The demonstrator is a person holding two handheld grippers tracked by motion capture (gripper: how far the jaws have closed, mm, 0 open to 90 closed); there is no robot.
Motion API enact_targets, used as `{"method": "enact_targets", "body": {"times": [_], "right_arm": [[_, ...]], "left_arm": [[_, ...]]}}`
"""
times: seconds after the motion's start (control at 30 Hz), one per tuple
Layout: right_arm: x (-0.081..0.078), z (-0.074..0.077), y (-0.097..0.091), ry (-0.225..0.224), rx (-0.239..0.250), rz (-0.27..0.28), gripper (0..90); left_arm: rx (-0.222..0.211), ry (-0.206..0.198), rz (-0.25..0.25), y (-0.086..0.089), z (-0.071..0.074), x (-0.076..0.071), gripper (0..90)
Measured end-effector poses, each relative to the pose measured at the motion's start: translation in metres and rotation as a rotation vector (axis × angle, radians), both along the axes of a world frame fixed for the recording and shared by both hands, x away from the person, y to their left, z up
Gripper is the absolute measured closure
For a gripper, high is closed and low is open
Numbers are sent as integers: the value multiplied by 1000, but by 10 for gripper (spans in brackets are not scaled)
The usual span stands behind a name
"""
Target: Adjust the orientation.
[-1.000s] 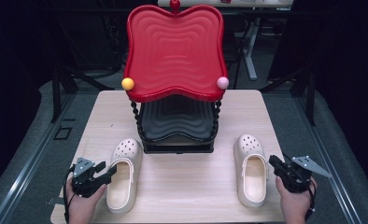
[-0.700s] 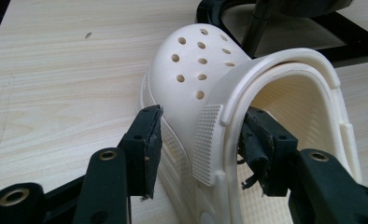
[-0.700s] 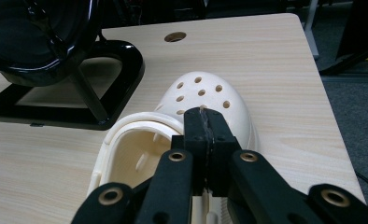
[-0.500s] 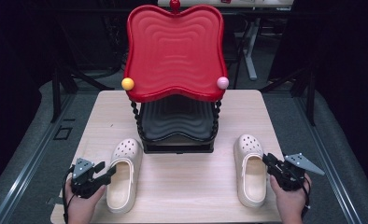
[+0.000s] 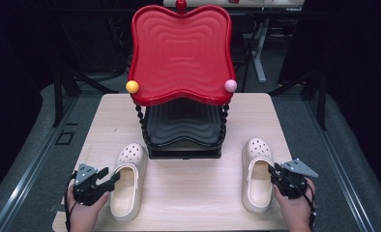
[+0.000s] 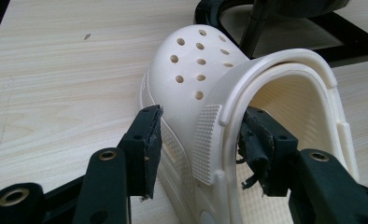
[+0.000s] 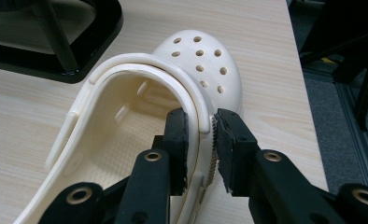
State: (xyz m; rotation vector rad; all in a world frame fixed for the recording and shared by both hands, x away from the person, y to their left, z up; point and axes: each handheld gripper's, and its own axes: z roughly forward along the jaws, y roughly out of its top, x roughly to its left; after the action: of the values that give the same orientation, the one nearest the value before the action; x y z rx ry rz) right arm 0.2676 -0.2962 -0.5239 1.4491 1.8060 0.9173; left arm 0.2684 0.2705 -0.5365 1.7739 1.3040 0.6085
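Two cream perforated clogs lie toes away from me on the wooden table [image 5: 193,193]. My left gripper [image 5: 112,175] reaches in from the left, and its jaws straddle the left clog's [image 5: 126,186] outer wall and strap. In the left gripper view my left gripper [image 6: 201,135] has one pad outside the left clog [image 6: 196,74] and one inside, both touching. My right gripper [image 5: 274,173] sits at the right clog's [image 5: 256,169] right rim. Its jaws have just been closing, and in the right gripper view my right gripper [image 7: 201,135] pinches the right clog's [image 7: 205,65] wall and strap.
A two-tier stand rises mid-table: a red wavy tray [image 5: 179,53] on top with a yellow ball [image 5: 132,86] and a pink ball [image 5: 230,85], and a black tray [image 5: 183,128] below it. The table's right edge [image 5: 295,159] runs close behind my right gripper.
My right gripper has moved left onto the right clog's rim, and its jaws now sit on either side of the wall. The left gripper and both clogs have stayed put.
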Motion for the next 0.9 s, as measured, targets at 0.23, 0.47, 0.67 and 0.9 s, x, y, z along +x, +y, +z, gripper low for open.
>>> {"method": "enact_targets", "body": {"times": [0.23,0.47,0.67,0.9], "right_arm": [[-1,0,10,-13,-14,32,748],[-1,0,26,-31,-57,105,752],[-2,0,39,-34,-103,148,752],[0,-3,38,-38,-62,176,716]], "left_arm": [[0,1,0,0,0,0,497],[4,-5,0,-1,0,0,497],[26,-16,-5,-2,1,-1,497],[39,-22,-8,-3,2,-2,497]]}}
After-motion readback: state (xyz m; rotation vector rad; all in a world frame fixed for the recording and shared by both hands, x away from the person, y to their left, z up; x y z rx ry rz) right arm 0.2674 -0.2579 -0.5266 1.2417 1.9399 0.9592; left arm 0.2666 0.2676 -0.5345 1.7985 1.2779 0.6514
